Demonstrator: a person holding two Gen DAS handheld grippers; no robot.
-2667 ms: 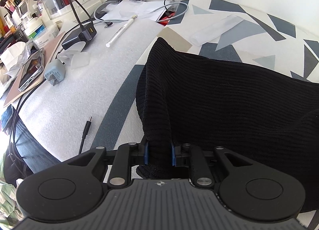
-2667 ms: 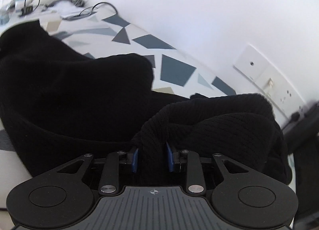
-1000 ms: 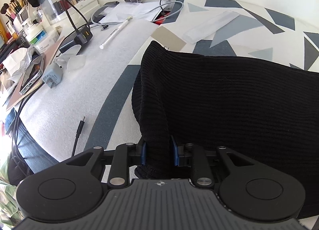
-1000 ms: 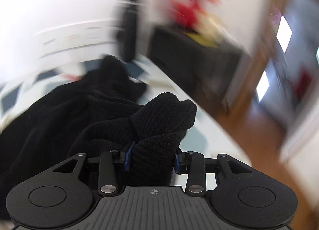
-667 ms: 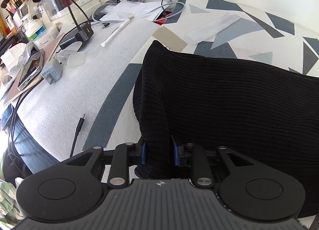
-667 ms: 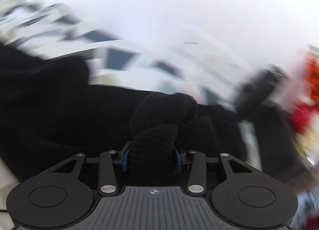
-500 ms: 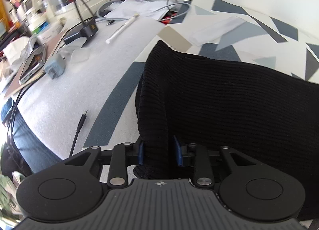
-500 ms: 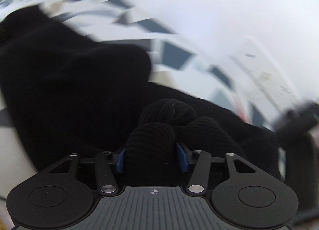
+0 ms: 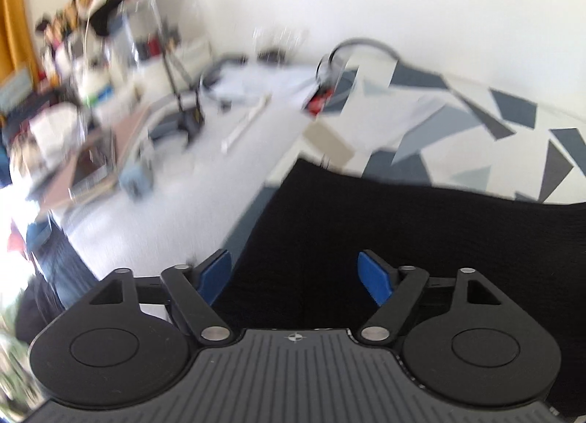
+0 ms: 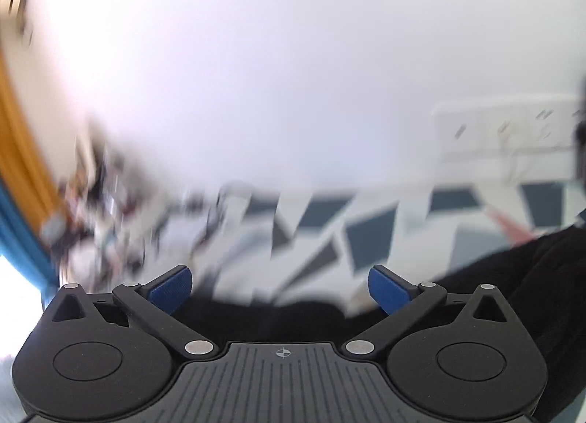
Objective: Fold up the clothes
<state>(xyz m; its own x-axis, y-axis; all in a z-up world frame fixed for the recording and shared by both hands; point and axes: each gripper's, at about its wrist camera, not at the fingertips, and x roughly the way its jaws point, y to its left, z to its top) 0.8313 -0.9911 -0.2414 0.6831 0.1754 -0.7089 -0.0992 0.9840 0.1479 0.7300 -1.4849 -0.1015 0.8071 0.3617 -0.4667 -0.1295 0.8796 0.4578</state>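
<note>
Writing is nowhere legible; both hand-held grippers, left (image 9: 295,278) and right (image 10: 280,289), have just sprung apart, releasing the black knit (image 9: 421,240).

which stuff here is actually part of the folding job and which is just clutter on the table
Part of the job:
- black knit garment
- left gripper, jaws just opened, off the cloth
- right gripper, jaws just opened, nothing between them

Just lying about:
- white stick
- grey cable
- small blue-grey block
- blurred shelf clutter
</note>
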